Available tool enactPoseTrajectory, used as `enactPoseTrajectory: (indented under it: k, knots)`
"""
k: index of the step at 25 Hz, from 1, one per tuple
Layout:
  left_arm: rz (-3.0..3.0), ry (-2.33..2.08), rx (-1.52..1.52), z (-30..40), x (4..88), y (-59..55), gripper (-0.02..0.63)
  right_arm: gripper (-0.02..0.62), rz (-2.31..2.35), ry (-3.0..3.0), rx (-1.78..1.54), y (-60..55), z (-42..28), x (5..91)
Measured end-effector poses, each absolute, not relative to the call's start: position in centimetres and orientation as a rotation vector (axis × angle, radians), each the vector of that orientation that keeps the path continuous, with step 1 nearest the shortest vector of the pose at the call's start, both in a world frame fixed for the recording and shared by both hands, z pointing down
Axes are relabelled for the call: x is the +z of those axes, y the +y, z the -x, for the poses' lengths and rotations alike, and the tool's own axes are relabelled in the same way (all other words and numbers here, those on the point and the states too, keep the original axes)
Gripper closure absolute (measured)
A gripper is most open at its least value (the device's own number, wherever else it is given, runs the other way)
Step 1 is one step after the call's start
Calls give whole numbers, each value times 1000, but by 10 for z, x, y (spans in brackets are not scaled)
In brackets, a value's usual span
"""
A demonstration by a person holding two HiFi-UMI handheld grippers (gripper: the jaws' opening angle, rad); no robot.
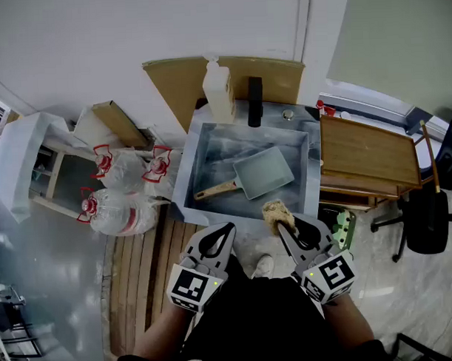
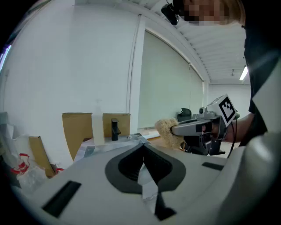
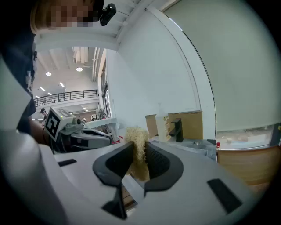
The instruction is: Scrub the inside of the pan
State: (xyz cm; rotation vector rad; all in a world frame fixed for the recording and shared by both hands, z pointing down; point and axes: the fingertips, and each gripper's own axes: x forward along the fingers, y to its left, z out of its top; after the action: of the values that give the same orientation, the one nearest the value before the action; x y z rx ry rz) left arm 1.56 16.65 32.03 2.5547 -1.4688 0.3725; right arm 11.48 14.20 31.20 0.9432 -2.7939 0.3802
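Observation:
A square grey pan with a wooden handle lies in the steel sink. Both grippers hover at the sink's near edge, short of the pan. My left gripper is shut with nothing between its jaws; its own view shows the jaws meeting. My right gripper is shut on a tan fibrous scrubber, which sticks up between the jaws in the right gripper view, scrubber. The left gripper view shows the right gripper and the scrubber to its right.
A soap bottle and a black faucet stand at the sink's back, with cardboard behind them. A wooden table adjoins the sink on the right. Plastic water bottles lie at the left. An office chair stands far right.

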Motion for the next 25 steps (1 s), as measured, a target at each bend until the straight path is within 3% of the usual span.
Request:
enactPoseTrajectory:
  k: [25]
  knots:
    - [-2543, -1512, 400, -20, 318, 167, 597, 506, -919, -2836, 383, 142, -125, 306]
